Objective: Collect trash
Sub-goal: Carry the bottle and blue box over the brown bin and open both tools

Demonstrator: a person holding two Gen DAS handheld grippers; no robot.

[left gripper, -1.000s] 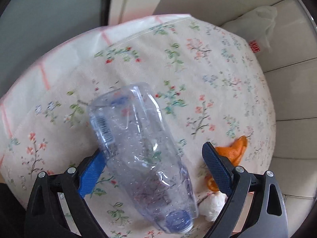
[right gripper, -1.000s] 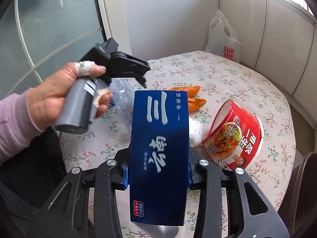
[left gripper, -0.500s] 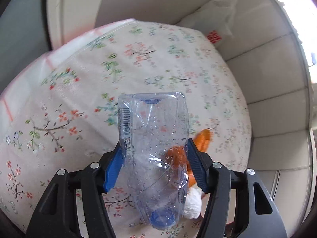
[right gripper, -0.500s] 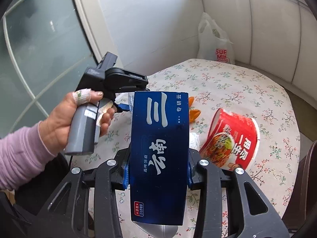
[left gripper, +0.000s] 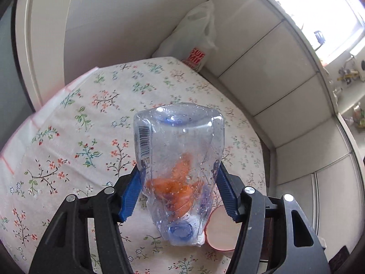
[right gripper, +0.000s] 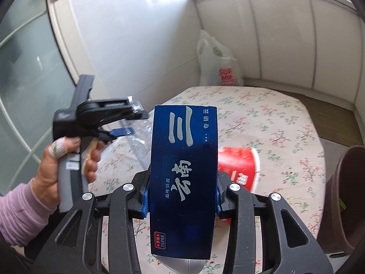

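Left gripper [left gripper: 178,189]: jaws pinching a clear plastic bottle [left gripper: 178,159] across its lower body, cap end toward the camera, base pointing away, lifted off the table [left gripper: 75,123]. Probably ready for carrying to the white plastic bag [left gripper: 196,43] beyond the table's far edge. Right gripper [right gripper: 182,198]: jaws clamped on a dark blue carton [right gripper: 183,171], long side forward.

Behind the bottle, orange scraps [left gripper: 175,182] blurred through wet plastic. Red noodle cup [right gripper: 239,166] half hidden beside the carton. Brown bin [right gripper: 346,196] cut off at frame edge.

Left claw [left gripper: 178,190] clamping clear plastic bottle [left gripper: 179,159] above floral tablecloth [left gripper: 91,125], white bag [left gripper: 194,41] behind
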